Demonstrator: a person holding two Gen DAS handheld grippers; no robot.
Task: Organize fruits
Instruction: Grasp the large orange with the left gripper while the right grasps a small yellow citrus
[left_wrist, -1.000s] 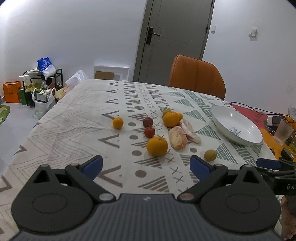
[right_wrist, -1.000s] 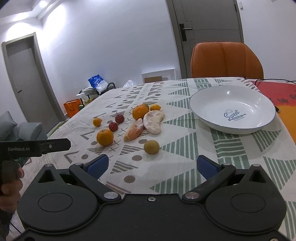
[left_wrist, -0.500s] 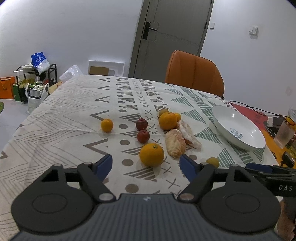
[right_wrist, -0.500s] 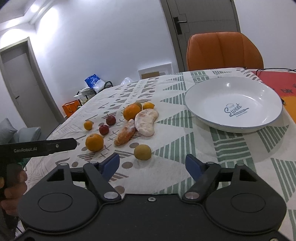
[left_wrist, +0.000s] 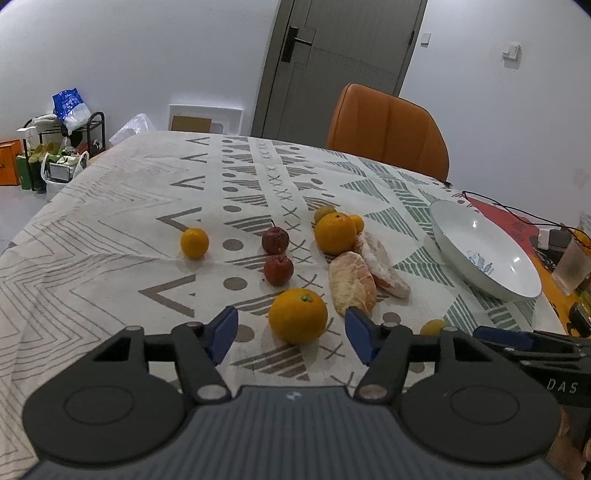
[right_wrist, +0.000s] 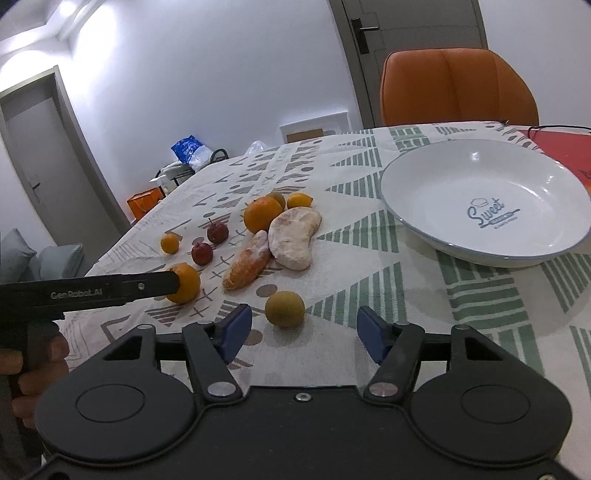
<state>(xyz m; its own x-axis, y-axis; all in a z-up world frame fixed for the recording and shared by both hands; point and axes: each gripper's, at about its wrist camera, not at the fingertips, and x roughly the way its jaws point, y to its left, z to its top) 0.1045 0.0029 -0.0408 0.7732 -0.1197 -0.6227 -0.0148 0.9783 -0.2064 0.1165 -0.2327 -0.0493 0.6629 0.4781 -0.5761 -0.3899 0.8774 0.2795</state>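
Observation:
Several fruits lie on the patterned tablecloth (left_wrist: 110, 229). My left gripper (left_wrist: 291, 334) is open, its blue pads on either side of a big orange (left_wrist: 297, 320), not touching it. That orange also shows in the right wrist view (right_wrist: 184, 282). My right gripper (right_wrist: 304, 330) is open just short of a small yellow-green fruit (right_wrist: 284, 308). Two red apples (left_wrist: 275, 240), a small orange (left_wrist: 194, 242), another big orange (left_wrist: 334, 232) and two peeled pomelo pieces (left_wrist: 352, 282) lie behind. An empty white bowl (right_wrist: 443, 221) stands to the right.
An orange chair (left_wrist: 388, 133) stands at the table's far side. A red mat with cables, a plug and a plastic cup (left_wrist: 572, 267) lies right of the bowl. A rack with bags (left_wrist: 62, 147) stands on the floor at the left.
Both grippers have moved forward and down towards the fruit. The left now brackets the near big orange; the right has come up to the yellow-green fruit. Both jaws have narrowed somewhat.

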